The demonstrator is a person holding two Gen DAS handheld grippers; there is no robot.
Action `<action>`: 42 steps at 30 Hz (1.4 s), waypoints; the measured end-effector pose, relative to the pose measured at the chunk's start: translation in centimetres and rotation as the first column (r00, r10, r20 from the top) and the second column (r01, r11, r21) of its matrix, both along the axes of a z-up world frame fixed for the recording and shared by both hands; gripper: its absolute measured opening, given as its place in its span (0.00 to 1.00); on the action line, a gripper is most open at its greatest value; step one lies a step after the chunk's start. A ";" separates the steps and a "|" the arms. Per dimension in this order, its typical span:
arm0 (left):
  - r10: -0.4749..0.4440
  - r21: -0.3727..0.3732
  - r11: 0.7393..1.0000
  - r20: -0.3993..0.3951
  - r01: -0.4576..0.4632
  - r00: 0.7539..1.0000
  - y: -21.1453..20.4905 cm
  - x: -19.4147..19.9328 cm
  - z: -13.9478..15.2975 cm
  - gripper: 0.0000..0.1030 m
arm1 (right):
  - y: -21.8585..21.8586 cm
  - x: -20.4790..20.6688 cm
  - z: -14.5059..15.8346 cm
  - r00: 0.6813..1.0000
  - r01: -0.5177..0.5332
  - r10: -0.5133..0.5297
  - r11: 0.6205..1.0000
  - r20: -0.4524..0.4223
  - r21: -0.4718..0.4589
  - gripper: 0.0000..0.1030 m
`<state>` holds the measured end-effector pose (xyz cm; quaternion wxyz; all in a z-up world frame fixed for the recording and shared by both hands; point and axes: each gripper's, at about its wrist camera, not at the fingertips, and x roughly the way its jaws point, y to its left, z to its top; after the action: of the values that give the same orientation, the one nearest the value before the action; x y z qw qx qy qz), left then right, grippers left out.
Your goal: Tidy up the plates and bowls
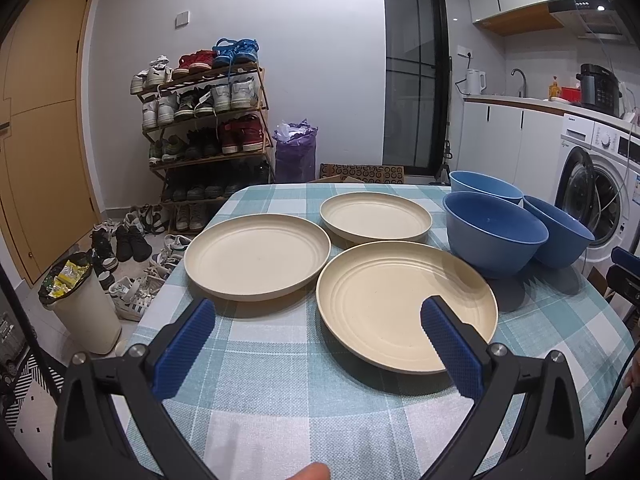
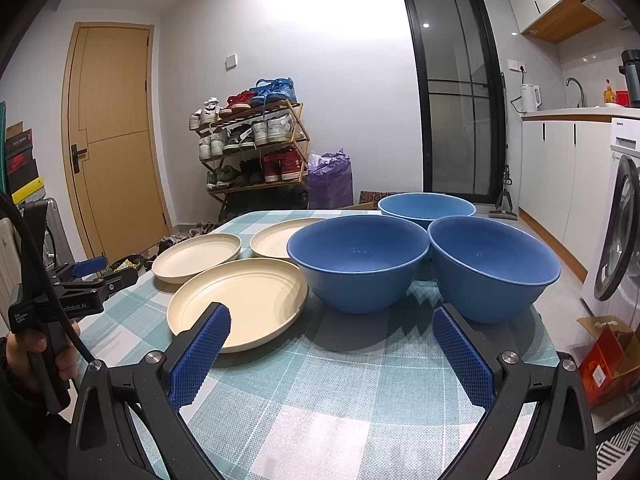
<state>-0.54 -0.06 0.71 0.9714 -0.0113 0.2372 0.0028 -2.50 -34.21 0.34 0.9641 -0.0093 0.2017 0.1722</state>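
- The three cream plates lie flat and rim-up on the checked tablecloth [image 1: 280,380], none stacked. Being round, they have no long axis to speak of; their hollows face straight up.
- The near plate [image 1: 404,308] lies just ahead of the left gripper [image 1: 316,314], and its near rim passes under the gripper's right finger [image 1: 444,332]. The left plate [image 1: 258,258] sits beyond the left fingertip; the far plate [image 1: 376,216] lies further ahead, between the two fingers' lines.
- The three blue bowls stand upright, mouths up, clustered close — the near-left bowl [image 2: 358,260] and near-right bowl [image 2: 494,268] just ahead of the right gripper [image 2: 330,322], the paler far bowl [image 2: 426,204] behind them.
- Both grippers hover with fingers spread wide and nothing between them.
- Judged from this layout, like pieces are grouped but separate — probably so each gripper can take a rim and nest them.
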 end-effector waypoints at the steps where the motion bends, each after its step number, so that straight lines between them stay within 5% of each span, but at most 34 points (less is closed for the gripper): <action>1: 0.000 0.000 1.000 0.000 0.000 1.000 0.0 0.0 0.0 1.00 | 0.0 0.0 0.1 1.000 0.002 -0.002 1.000 -0.002 -0.001 1.00; 19: -0.032 -0.057 0.998 0.024 0.033 0.999 1.1 -0.8 2.6 1.00 | -0.5 -1.0 2.5 0.999 0.001 -0.001 1.000 0.036 0.007 1.00; 42: -0.084 -0.044 0.995 0.097 0.089 0.992 1.6 -1.2 8.7 1.00 | -0.7 -2.4 12.9 0.993 -0.026 0.021 0.999 0.117 0.048 1.00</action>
<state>-1.78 1.55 9.44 0.9802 -0.0247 0.1910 -0.0456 -4.92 -34.95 13.21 0.9721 0.0021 0.1406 0.1876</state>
